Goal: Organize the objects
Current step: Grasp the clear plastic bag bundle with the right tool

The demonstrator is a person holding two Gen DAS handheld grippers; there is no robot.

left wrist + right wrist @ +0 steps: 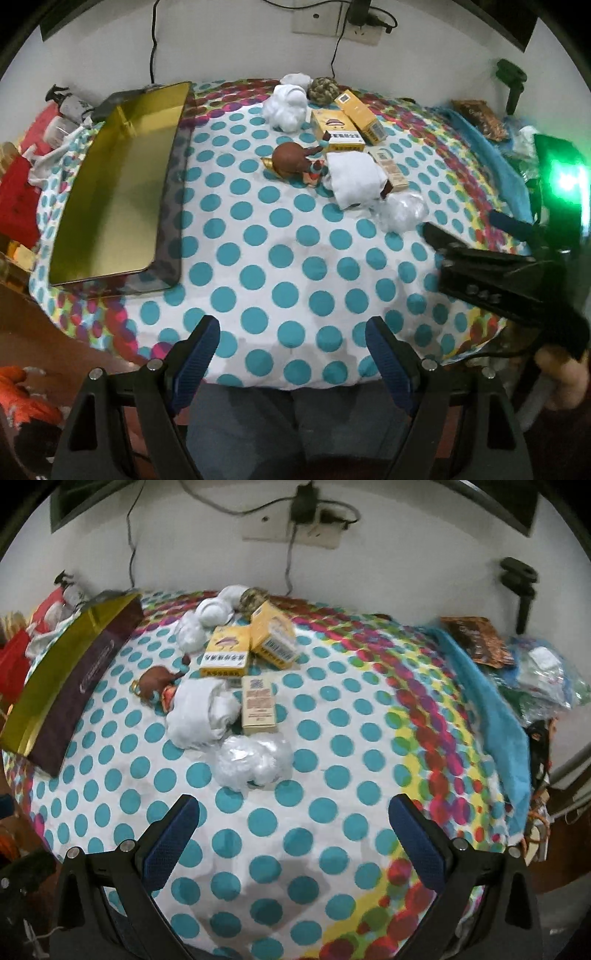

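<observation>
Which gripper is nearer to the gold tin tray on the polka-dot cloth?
Left. The left gripper hovers open at the near edge, the gold tin tray just ahead to its left. The right gripper, also open, sits farther right, beyond the pile.

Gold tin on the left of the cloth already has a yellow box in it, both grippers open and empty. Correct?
Not quite. The left wrist view shows the gold tin empty; both yellow boxes lie in the pile on the dotted cloth. The rest holds: the left gripper and right gripper are open and empty.
</observation>
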